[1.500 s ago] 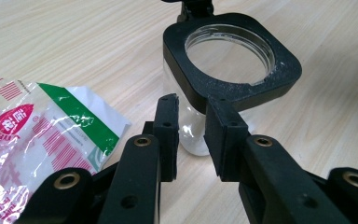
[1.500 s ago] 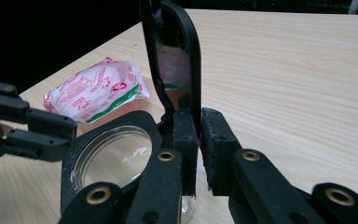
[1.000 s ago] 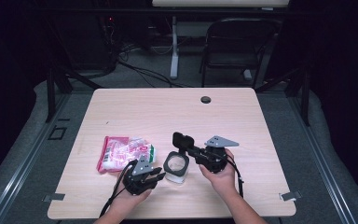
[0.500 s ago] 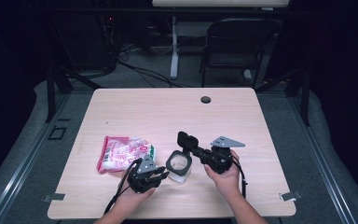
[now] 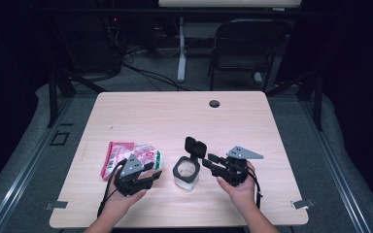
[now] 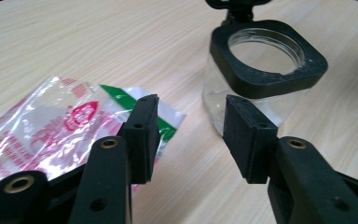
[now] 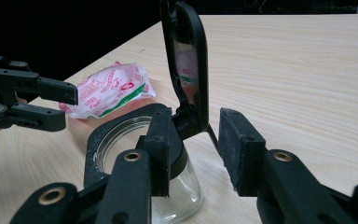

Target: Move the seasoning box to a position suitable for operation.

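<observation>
- At far left on the table (image 5: 141,111) we see a red, white and green plastic packet (image 5: 128,154) lying flat; its near edge sits just beside the left gripper.
- Next comes the left gripper (image 5: 151,175), held low over the table in the person's left hand (image 5: 119,201). Its jaws stand spread and have just been opening; in the left gripper view nothing lies between the pads (image 6: 142,128), only bare wood, with the packet off to one side and the jar beyond the other pad.
- At centre we find a clear glass jar (image 5: 186,174) with a black square collar, upright on the table between the two grippers. Its hinged black lid (image 5: 194,146) stands raised at the far side of the rim.
- To the right we see the right gripper (image 5: 208,162), held in the right hand (image 5: 240,187) and pointing at the jar. Its jaws are spread and have just been opening; in the right gripper view the lid's hinge (image 7: 191,126) stands in the gap, and we cannot tell whether either pad touches it.
</observation>
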Demonstrator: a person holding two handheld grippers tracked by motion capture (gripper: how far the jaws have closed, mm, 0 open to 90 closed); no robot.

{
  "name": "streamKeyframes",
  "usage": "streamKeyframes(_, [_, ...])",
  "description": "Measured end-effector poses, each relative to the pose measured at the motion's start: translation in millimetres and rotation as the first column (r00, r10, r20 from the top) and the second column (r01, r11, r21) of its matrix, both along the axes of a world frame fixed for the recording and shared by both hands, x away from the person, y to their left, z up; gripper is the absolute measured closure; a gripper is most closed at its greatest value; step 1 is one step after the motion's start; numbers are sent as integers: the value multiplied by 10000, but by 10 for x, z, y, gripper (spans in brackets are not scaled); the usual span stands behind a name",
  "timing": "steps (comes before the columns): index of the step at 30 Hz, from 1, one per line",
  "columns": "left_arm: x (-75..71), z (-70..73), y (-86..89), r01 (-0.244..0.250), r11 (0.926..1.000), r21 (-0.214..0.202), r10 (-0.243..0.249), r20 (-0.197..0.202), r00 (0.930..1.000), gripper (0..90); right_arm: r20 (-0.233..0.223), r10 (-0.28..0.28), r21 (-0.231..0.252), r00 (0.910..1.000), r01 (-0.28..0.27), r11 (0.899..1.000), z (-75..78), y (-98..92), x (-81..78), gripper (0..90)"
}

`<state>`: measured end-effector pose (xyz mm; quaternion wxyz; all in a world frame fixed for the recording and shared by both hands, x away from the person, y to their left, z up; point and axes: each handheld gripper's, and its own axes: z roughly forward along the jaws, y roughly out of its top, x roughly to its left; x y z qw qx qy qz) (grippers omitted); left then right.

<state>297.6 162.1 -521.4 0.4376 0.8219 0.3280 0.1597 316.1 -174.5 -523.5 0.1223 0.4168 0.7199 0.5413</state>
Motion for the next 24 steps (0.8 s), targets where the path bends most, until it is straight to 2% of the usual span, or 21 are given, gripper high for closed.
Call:
streamKeyframes(3, [23,2,93,-71,9999,155,73,-127,9999,523,-34,65,25,10000,-65,10000,-7,2,18,639])
streamKeyframes(6, [33,5,161,-284,9986,454,277,166,9995,519,-67,105,65,9999,-104,9999,-14,16,36,634])
streamKeyframes(8, [43,-3,196,-421,9981,445,413,200,9989,504,-56,169,39,9998,-169,9998,-16,19,45,632])
streamKeyframes(13, [60,-98,165,-642,9920,1085,628,162,9979,482,-140,168,142,9998,-166,9998,-18,-26,61,625])
streamKeyframes(16, [41,-153,107,-618,9845,1643,552,449,9975,465,-295,52,575,9996,-35,9983,-19,-80,77,623])
streamKeyframes(17, [36,-173,88,-592,9811,1841,500,538,9973,449,-519,13,947,9987,36,9955,-27,-114,98,623])
streamKeyframes(18, [29,-191,70,-565,9773,2041,455,582,9973,449,-519,13,947,9987,36,9955,-27,-114,98,623])
streamKeyframes(22, [19,-255,16,-478,9624,2675,280,777,9966,449,-942,-104,1610,9955,256,9866,-61,-164,150,623])
streamKeyframes(24, [33,-284,1,-547,9548,2920,274,967,9949,449,-1135,-143,1717,9934,338,9846,-76,-178,162,623])
